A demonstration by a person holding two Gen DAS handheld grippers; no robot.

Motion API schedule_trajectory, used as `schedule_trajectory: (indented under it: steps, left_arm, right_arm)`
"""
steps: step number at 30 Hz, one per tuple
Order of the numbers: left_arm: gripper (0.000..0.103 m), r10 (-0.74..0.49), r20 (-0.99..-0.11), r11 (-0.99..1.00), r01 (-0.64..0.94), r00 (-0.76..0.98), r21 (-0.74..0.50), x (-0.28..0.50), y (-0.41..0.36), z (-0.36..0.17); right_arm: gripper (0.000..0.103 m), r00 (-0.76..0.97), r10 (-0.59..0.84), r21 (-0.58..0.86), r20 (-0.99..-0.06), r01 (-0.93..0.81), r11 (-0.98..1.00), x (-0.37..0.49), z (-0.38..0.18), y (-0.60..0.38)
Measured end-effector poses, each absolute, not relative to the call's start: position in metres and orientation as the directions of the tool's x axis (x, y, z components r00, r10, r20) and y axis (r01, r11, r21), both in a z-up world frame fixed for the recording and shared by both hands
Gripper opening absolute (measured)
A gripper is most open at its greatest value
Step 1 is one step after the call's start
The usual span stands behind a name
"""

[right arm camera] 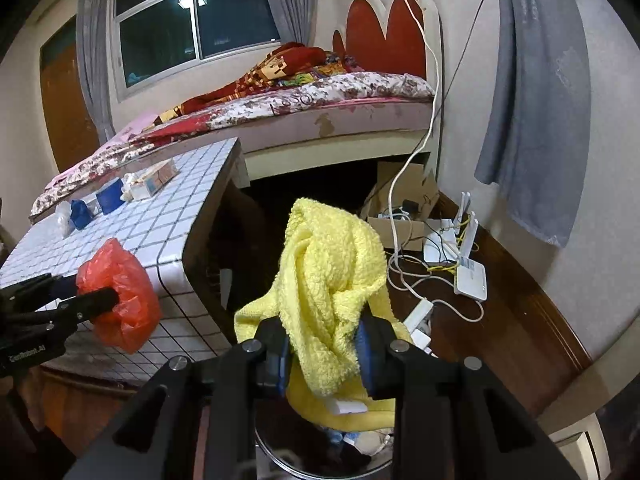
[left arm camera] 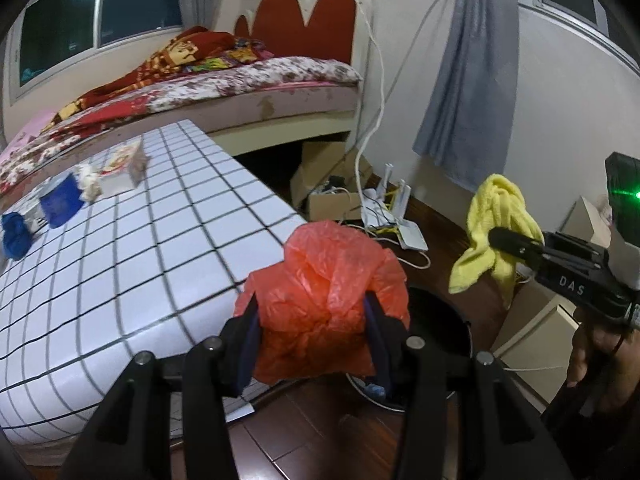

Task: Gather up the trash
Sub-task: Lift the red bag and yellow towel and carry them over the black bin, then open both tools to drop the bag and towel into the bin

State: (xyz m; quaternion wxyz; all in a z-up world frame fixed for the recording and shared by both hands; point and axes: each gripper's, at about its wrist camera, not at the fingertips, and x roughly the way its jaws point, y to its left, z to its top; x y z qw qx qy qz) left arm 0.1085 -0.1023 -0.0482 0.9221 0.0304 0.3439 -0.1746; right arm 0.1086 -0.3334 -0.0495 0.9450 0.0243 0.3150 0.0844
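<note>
Pinching a crumpled, translucent red plastic bag (left arm camera: 324, 304), the left tool (left arm camera: 316, 344) holds it off the counter's (left arm camera: 140, 264) near corner; beyond, the right tool (right arm camera: 326, 350) grips a bunched yellow towel (right arm camera: 332, 272) above a round bin (right arm camera: 320, 462).

At frame centre, the left gripper (left arm camera: 312, 332) clamps a crumpled orange plastic bag (left arm camera: 324, 300) beside a tiled table (left arm camera: 140, 248); at right, the right gripper (left arm camera: 496, 238) pinches a yellow cloth (left arm camera: 494, 216).
</note>
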Motion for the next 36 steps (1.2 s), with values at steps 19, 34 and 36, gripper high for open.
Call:
schedule_trajectory:
  steps: [19,34,36]
  left_arm:
    - [0.049,-0.361,-0.768,0.88,0.466,0.529,-0.093,0.135,-0.168,-0.118]
    - [0.049,-0.391,-0.795,0.878,0.447,0.464,-0.171,0.154,-0.176,-0.145]
    - [0.052,-0.409,-0.793,0.872,0.45,0.451,-0.193,0.157,-0.179,-0.148]
  right_arm:
    - [0.029,0.64,0.132,0.033,-0.757,-0.163,0.986,0.117,-0.12,-0.351]
    - [0.03,0.522,0.165,0.08,-0.837,-0.181,0.98,0.143,-0.165,-0.346]
    - [0.032,0.506,0.173,0.096,-0.845,-0.174,0.98,0.147,-0.169,-0.346]
